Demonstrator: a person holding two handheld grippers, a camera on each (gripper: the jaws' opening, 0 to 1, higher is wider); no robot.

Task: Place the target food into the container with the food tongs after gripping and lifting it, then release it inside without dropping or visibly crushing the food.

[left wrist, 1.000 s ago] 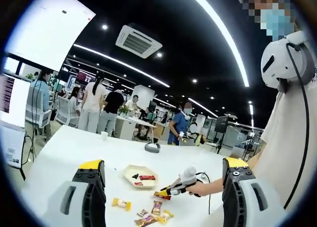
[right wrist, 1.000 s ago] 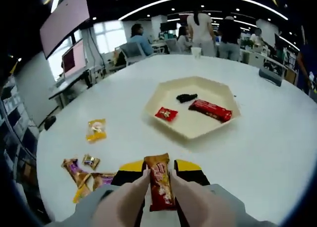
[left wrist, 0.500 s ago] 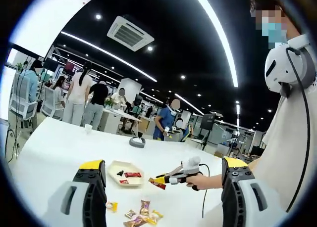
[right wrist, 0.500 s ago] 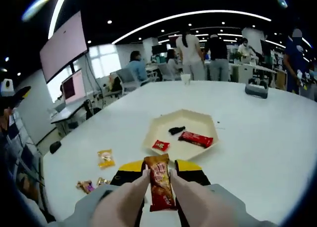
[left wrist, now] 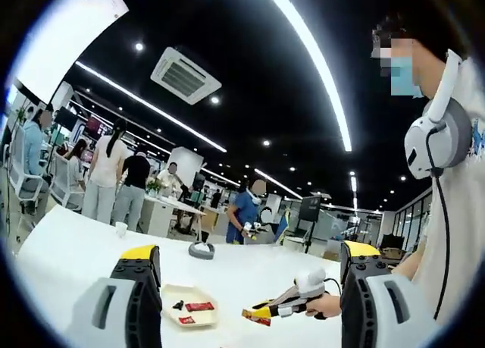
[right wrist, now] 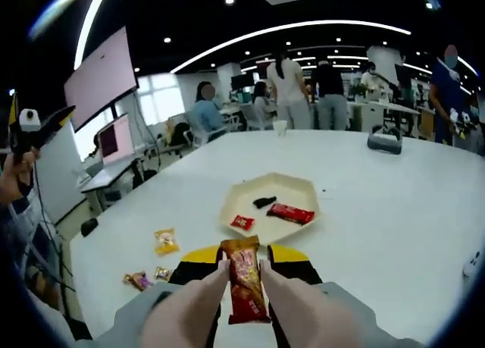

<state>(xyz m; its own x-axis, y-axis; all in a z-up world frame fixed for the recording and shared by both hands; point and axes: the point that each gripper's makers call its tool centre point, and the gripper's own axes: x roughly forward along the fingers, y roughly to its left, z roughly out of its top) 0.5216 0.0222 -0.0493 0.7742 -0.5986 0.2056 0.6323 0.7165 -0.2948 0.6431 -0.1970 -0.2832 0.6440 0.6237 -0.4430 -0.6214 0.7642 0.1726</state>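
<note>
Overhead, the right gripper [right wrist: 242,266] held tongs [right wrist: 198,306] whose two pale arms pinched an orange-red snack packet [right wrist: 244,281] between them, above the white surface [right wrist: 394,211]. Its yellow-tipped jaws sat pressed against the tongs on either side. Beyond the packet lay the cream hexagonal tray [right wrist: 269,211], holding a red bar [right wrist: 289,212], a small red packet [right wrist: 242,222] and a dark piece [right wrist: 264,202]. A yellow sweet [right wrist: 165,241] and other wrapped sweets [right wrist: 142,278] lay scattered on the surface left of the tray. The left gripper [left wrist: 246,287] stood wide open, holding nothing, raised well above the surface; its view showed the tongs with the packet near the tray.
</note>
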